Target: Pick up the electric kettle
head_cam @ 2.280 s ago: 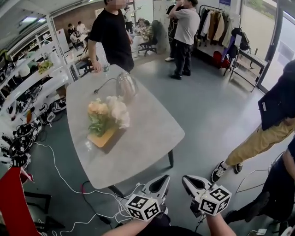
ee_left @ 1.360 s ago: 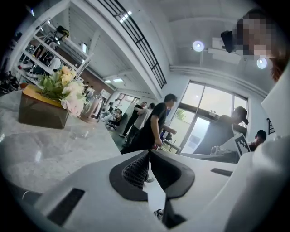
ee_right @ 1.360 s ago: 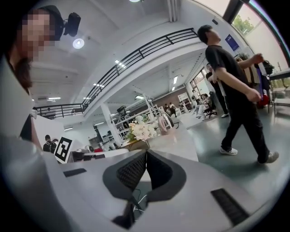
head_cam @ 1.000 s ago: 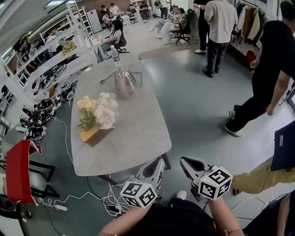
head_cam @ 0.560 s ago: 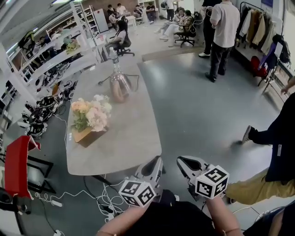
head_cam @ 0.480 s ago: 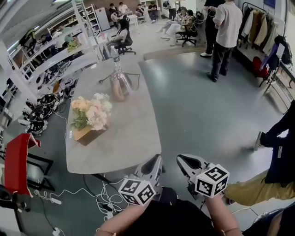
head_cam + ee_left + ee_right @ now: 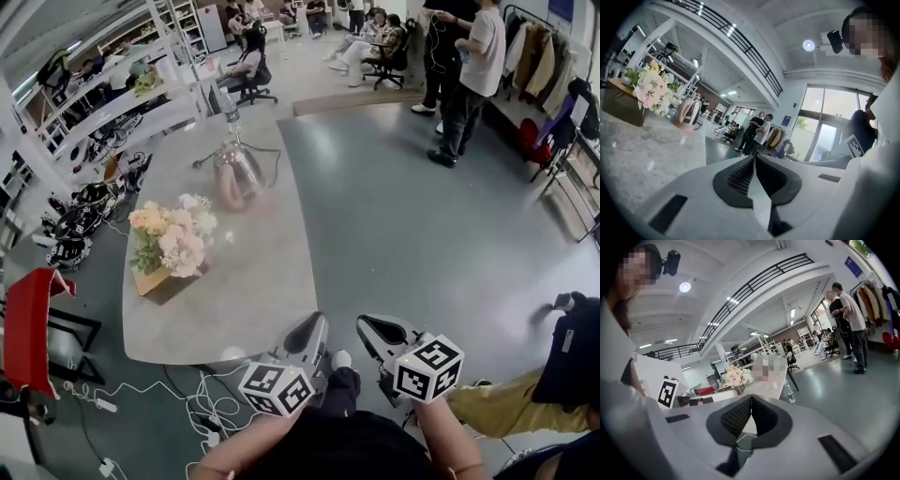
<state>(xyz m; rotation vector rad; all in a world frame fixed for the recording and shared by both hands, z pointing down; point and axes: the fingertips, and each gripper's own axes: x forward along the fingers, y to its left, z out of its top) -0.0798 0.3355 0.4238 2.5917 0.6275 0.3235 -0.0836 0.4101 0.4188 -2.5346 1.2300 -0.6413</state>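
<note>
The electric kettle [image 7: 234, 178], shiny steel with a pinkish tint, stands on its base near the far end of the grey marble table [image 7: 262, 281]; a cord runs back from it. The left gripper view shows the kettle [image 7: 689, 112] far off past the flowers. My left gripper [image 7: 314, 324] and right gripper [image 7: 364, 324] hang side by side just off the table's near corner, well short of the kettle. The left gripper [image 7: 753, 157] and the right gripper [image 7: 751, 397] are both shut with nothing between their jaws.
A flower bouquet in a wooden box [image 7: 167, 246] sits mid-table between me and the kettle. A water bottle [image 7: 228, 106] stands behind the kettle. Cables [image 7: 197, 412] trail on the floor under the near edge, a red chair [image 7: 28, 328] stands left, people [image 7: 469, 75] stand far right.
Both grippers have come closer to the table's near edge, still shut. The table sits nearer and lower in the head view. The person walking at the right has moved away.
</note>
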